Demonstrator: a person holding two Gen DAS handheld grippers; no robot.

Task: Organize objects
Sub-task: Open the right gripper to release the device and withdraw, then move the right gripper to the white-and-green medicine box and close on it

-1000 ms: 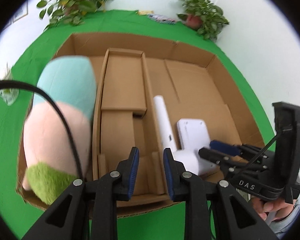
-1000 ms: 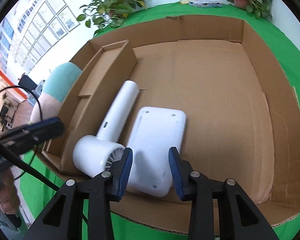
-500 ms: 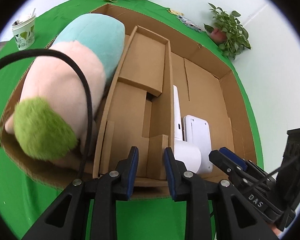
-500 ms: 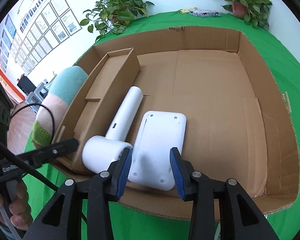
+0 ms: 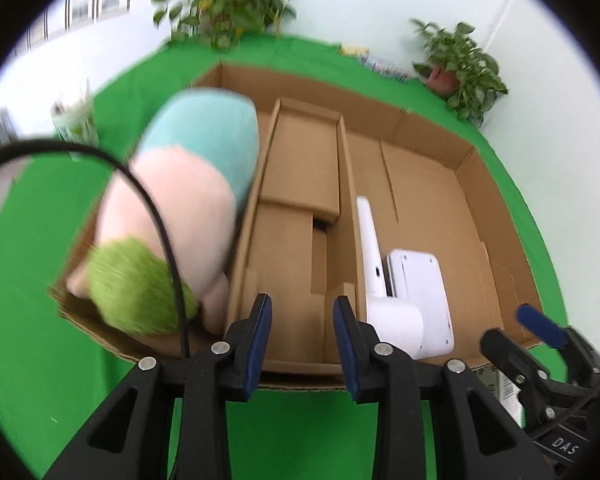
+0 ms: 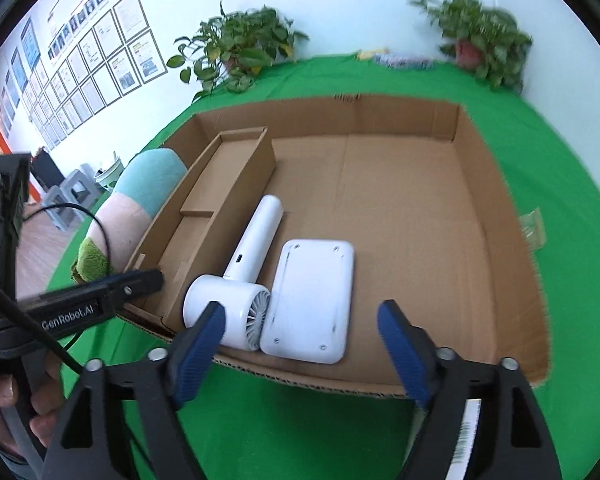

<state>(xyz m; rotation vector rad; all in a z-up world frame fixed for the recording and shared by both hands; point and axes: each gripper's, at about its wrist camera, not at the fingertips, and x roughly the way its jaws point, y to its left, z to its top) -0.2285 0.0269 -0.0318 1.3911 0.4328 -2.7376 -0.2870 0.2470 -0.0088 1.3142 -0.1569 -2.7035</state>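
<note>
The white hair dryer [image 6: 240,280] and flat white device [image 6: 312,300] lie side by side in the cardboard box [image 6: 480,184] on the green bench [image 6: 260,412], released, as the right tongs [image 6: 300,344] spread empty above them and the left tongs [image 5: 302,332] open, holding nothing.

Left gripper [image 5: 302,336], jaws opening with nothing between them, hangs over the near edge of a cardboard box [image 5: 428,136]. A plush toy [image 5: 180,208] fills the compartment at 10 o'clock; a white hair dryer [image 5: 380,280] and white flat device [image 5: 420,292] lie at 3 o'clock.
</note>
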